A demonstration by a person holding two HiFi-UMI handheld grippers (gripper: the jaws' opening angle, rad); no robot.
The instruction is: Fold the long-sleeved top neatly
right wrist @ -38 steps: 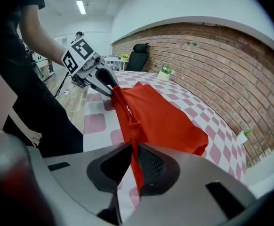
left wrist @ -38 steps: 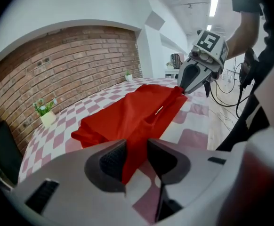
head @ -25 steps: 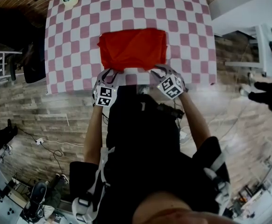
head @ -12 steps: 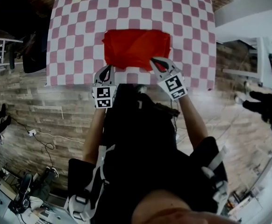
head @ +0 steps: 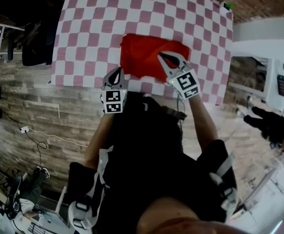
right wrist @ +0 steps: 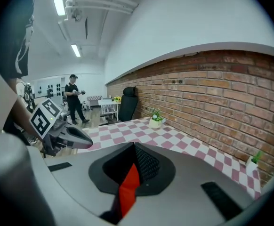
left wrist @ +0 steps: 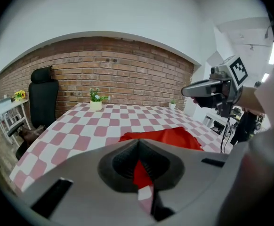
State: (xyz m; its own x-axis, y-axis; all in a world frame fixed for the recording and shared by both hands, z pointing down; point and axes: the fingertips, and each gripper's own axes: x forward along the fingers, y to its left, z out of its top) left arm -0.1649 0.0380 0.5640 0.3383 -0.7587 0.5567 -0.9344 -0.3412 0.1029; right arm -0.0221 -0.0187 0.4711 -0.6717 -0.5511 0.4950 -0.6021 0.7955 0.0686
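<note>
Right now both of the person's grippers are up off the table's near edge with a bit of cloth in each. The left gripper point(head: 116, 72) has its jaws pressed together, and its own view shows a thin sliver of red pinched at their tips, with the pink-and-white check of the tablecloth point(head: 83, 38) showing below it. The right gripper point(head: 163, 56) is clamped the same way, a narrow strip of red hanging down out of the slot between its jaws; from overhead it sits further in over the garment than the left one does, and it is higher too. The red top point(head: 142, 50) lies on the near half of the table, already folded into a rough rectangle and a little skewed to the table's edges, its near side drawn up towards the two grippers and the far part flat on the cloth. The left gripper is at the near left corner of it, the right at the near right part. A small potted plant point(left wrist: 96, 102) stands at the far end of the table by the brick wall point(left wrist: 127, 76), and a second tiny one point(left wrist: 172, 104) sits at the far right corner. A black chair point(left wrist: 43, 95) stands off the table's left side on the wooden floor point(head: 30, 111). Further down the room another person point(right wrist: 74, 98) in dark clothes is standing.
</note>
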